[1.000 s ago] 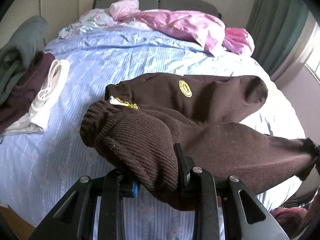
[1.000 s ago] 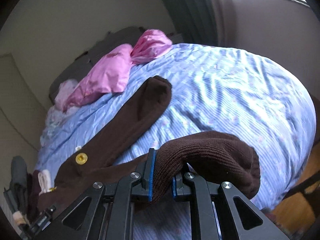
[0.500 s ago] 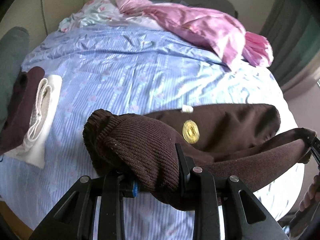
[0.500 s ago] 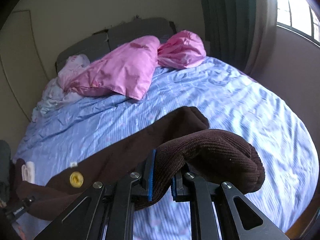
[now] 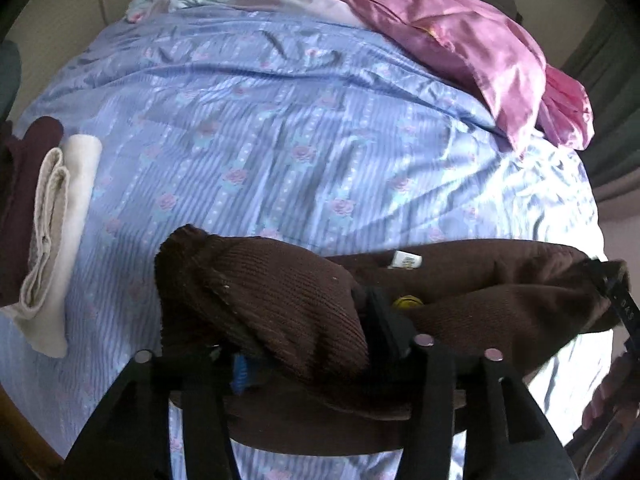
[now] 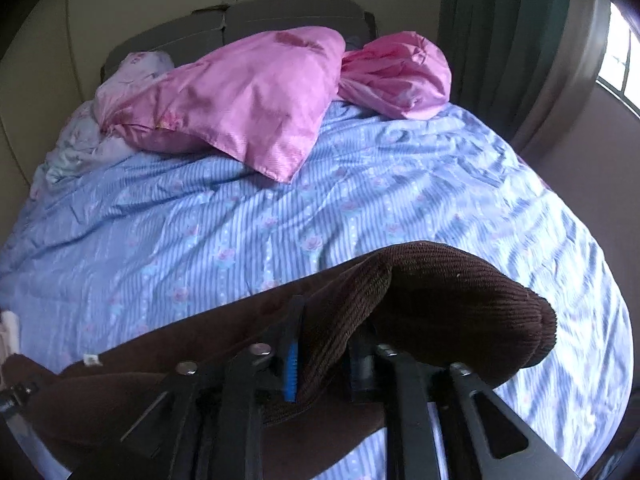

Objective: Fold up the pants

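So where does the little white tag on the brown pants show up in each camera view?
Left wrist: the white tag lies right of centre, on the top edge of the brown pants.
Right wrist: the tag sits low at the left, at the pants' edge against the blue sheet.
Shared landmark: the pink pillow at the head of the bed.
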The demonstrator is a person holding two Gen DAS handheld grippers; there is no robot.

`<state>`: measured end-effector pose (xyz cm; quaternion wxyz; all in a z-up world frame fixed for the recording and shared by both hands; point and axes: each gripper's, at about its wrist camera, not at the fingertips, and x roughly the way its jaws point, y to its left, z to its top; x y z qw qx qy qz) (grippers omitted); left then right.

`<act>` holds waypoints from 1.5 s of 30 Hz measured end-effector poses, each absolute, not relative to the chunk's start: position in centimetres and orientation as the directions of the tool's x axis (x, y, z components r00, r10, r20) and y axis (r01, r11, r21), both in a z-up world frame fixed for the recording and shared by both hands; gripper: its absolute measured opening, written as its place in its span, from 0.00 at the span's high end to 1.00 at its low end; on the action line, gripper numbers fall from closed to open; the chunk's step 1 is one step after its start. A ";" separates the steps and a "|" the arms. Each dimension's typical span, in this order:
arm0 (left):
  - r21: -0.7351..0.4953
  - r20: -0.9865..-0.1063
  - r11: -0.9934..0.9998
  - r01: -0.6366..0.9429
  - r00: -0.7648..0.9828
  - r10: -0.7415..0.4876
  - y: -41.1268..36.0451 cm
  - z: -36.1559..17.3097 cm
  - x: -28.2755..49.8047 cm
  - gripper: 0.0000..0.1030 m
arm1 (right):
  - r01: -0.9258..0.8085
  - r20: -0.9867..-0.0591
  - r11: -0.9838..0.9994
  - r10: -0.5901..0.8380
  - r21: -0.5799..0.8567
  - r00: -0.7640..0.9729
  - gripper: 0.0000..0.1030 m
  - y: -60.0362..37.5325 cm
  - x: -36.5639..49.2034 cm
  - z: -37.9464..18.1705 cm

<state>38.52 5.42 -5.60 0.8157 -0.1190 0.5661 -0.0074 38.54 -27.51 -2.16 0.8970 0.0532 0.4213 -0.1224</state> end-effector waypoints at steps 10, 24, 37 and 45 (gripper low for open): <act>-0.227 -0.892 0.970 -0.091 0.418 -0.170 6.0 0.8 36.8 0.15 | 0.175 -0.741 0.983 -0.079 0.052 0.666 0.23 -26.2 37.0 1.6; 0.210 -0.828 0.901 0.379 0.560 -0.043 -3.9 -0.2 30.3 0.10 | 0.153 -0.667 0.987 -0.141 -0.041 0.731 0.23 -32.4 30.6 4.3; 0.171 -0.861 0.935 0.310 0.509 -0.011 -7.8 -5.0 37.8 0.26 | 0.171 -0.726 0.985 -0.144 -0.038 0.673 0.24 -38.2 30.0 -1.4; 0.279 -0.836 0.956 0.097 0.515 0.192 -6.8 -7.5 43.0 0.26 | 0.167 -0.751 0.986 -0.125 -0.020 0.648 0.30 -37.7 34.4 -3.7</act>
